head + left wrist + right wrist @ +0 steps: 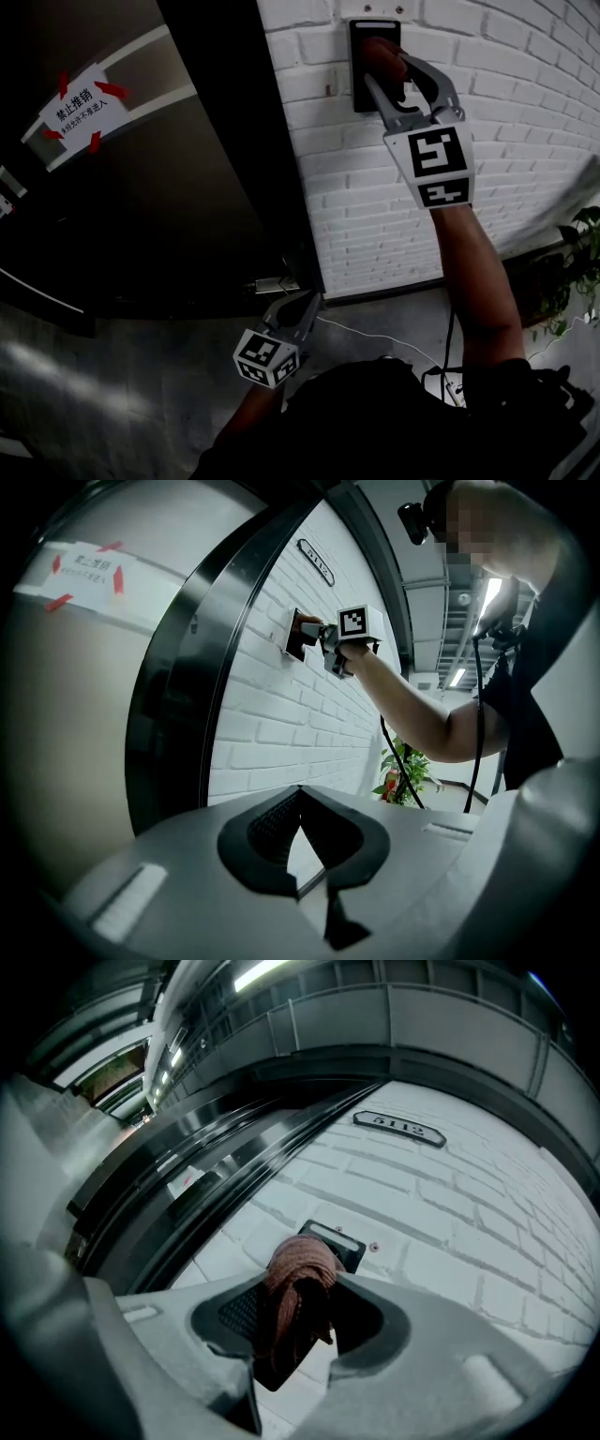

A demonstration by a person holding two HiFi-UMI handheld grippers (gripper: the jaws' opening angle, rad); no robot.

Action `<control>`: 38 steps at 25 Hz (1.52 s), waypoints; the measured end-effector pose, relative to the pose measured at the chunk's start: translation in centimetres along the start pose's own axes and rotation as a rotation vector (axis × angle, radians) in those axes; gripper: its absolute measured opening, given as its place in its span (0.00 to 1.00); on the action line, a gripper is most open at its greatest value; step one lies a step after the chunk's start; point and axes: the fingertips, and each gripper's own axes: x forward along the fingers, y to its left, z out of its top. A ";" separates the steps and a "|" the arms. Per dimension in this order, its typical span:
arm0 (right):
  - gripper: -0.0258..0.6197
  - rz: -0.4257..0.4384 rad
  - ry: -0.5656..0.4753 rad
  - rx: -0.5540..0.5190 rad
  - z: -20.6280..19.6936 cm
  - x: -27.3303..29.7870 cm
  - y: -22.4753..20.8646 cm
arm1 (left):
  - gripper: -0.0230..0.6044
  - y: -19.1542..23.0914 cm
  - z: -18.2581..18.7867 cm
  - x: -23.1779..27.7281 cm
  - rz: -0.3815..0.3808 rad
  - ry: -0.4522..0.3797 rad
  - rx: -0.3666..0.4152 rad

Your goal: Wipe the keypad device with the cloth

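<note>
Wiping seemingly under way: right gripper [387,67] presses clamped reddish cloth [300,1265] to keypad device [342,1241] ahead.
Left gripper [300,794] idle, jaws together, empty.

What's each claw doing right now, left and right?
Left claw: closed, holding nothing.
Right claw: closed on the cloth, at the keypad device.

taped door notice [78,105]: 禁止推销, lower line unreadable | wall plaque [398,1130]: 5112
</note>
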 end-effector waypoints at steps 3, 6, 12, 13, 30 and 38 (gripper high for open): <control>0.28 0.005 0.006 0.002 -0.6 -0.2 0.5 | 0.06 0.1 0.1 -0.1 0.003 -0.001 0.001; 0.28 0.010 0.015 0.001 -1.3 -0.4 1.0 | 0.06 0.0 0.1 -0.1 0.003 -0.002 0.004; 0.28 0.023 0.035 0.006 -2.4 -0.8 1.8 | 0.06 -0.3 0.1 0.1 -0.005 0.000 0.007; 0.28 0.025 0.039 0.006 -2.7 -0.9 2.0 | 0.06 -0.3 0.1 0.1 -0.008 0.000 0.008; 0.28 0.077 0.110 0.028 -5.9 -2.1 4.5 | 0.06 -0.5 0.2 0.2 -0.018 0.003 0.012; 0.28 0.091 0.138 0.032 -7.3 -2.5 5.5 | 0.06 -0.2 0.0 0.0 -0.017 0.003 0.010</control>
